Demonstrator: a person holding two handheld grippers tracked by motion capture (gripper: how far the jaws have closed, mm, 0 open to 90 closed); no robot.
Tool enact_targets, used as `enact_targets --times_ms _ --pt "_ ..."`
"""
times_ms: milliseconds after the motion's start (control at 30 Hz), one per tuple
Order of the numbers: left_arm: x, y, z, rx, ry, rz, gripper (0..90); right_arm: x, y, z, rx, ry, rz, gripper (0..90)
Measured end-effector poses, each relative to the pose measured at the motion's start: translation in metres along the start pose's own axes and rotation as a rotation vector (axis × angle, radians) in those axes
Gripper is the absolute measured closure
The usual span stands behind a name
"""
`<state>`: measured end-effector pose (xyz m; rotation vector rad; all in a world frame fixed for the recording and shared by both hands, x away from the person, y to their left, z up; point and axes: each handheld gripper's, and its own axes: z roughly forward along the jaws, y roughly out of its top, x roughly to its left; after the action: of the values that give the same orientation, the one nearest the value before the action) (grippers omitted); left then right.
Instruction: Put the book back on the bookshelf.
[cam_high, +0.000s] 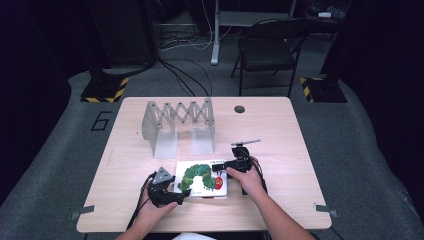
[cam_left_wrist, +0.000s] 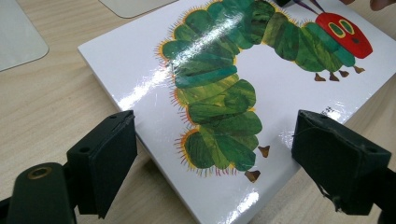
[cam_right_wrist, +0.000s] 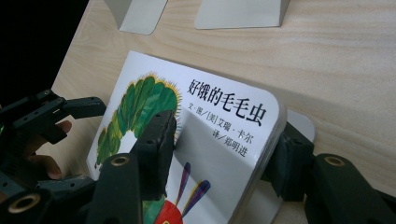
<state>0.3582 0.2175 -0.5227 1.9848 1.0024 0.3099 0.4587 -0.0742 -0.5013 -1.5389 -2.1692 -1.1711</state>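
While a person steadies both tools over the pale wooden table (cam_high: 280, 150), the right gripper (cam_right_wrist: 219, 158) has its jaws clamped across the lifted cover of a glossy white board book with a green caterpillar (cam_high: 202, 178), which lies flat near the table's front edge below a grey folding metal book rack (cam_high: 177, 125). The left gripper (cam_left_wrist: 212, 158) hovers with jaws wide apart, straddling the book's near corner without touching it. Stiff, thick pages should hold shape when raised, though the slick laminate looks prone to slipping; the cover's free edge seems the surest place to hold.
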Motion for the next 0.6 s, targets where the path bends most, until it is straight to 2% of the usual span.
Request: enact_targets --times_ms 33,200,300,433,600 --pt "0.001 0.000 0.000 0.000 -0.001 0.010 14.1 0.001 0.000 -0.001 0.002 0.001 -0.002 47.8" --pt "0.000 0.000 -0.003 0.014 -0.013 -0.017 14.1 0.007 -0.002 -0.007 -0.007 -0.008 -0.023 48.8" --pt "0.000 -0.001 -0.003 0.004 -0.004 -0.012 14.1 0.009 -0.003 -0.009 -0.015 -0.013 -0.046 49.0" --pt "-0.001 -0.002 -0.003 -0.003 -0.005 -0.022 14.0 0.013 -0.004 -0.012 -0.015 -0.014 -0.048 49.8" --pt "0.002 -0.002 -0.004 0.000 -0.028 -0.041 14.0 0.016 -0.005 -0.015 -0.023 -0.013 -0.059 50.6"
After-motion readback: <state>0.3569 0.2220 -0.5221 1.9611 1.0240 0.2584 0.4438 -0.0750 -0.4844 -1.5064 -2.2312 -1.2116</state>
